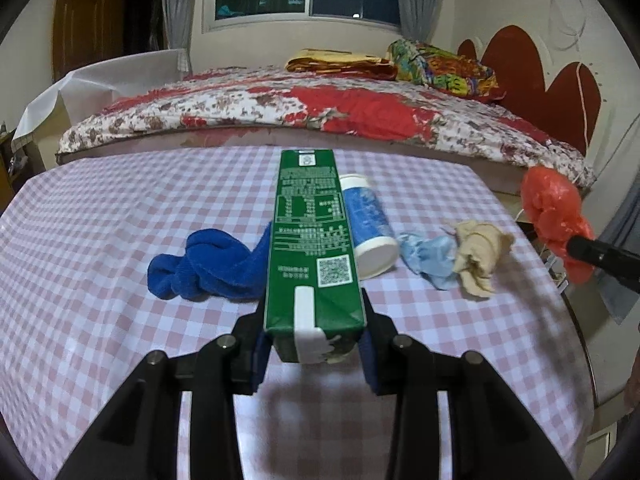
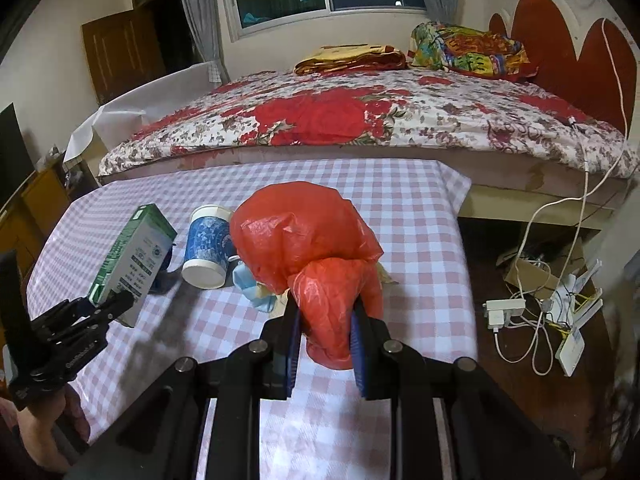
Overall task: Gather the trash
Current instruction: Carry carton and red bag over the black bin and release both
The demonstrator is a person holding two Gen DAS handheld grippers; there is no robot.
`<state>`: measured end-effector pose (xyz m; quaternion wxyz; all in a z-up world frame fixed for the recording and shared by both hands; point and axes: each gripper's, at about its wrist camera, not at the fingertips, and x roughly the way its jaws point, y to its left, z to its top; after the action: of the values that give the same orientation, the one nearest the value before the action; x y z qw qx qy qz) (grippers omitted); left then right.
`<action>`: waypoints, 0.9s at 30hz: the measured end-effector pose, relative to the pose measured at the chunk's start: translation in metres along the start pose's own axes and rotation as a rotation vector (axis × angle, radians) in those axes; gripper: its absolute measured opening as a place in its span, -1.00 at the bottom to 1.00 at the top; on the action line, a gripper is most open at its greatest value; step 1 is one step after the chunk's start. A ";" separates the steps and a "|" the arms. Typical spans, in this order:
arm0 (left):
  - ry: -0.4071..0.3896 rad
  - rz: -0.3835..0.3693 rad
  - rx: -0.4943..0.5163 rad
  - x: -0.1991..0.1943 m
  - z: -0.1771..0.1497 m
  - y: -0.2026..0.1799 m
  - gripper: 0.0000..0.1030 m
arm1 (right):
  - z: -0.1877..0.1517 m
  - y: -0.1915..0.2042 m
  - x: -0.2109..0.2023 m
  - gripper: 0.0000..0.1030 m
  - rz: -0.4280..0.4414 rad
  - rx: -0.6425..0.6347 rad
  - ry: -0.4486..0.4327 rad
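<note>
Green carton (image 1: 314, 236) is clamped by left gripper (image 1: 314, 344), held above the checked table (image 1: 100, 220). Red bag (image 2: 308, 248) is pinched by right gripper (image 2: 326, 344), its mouth bunched; the carton could be dropped beside it.

Dim indoor light, fisheye-warped edges.

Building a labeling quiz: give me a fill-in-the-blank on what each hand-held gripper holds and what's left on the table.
The left hand-held gripper is shut on a green ____.
The right hand-held gripper is shut on a ____ plastic bag.
The paper cup on the table lies on its ____.
Left of the carton lies a ____ towel.

Missing: carton; red; side; blue
</note>
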<state>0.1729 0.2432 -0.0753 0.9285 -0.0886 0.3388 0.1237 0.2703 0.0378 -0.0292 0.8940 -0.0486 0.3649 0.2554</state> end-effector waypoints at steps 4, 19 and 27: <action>-0.011 -0.017 0.013 -0.012 -0.002 -0.012 -0.25 | -0.007 -0.010 -0.017 -0.54 -0.018 0.004 -0.009; -0.029 -0.114 0.125 -0.041 -0.010 -0.086 -0.25 | -0.041 -0.068 -0.072 -0.54 -0.098 0.071 -0.028; -0.021 -0.179 0.191 -0.046 -0.018 -0.133 -0.24 | -0.063 -0.114 -0.101 -0.54 -0.160 0.134 -0.032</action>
<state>0.1663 0.1036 -0.0480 0.9435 -0.0283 0.3300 0.0087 0.2264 -0.1205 -0.0182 0.9186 -0.0133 0.3617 0.1590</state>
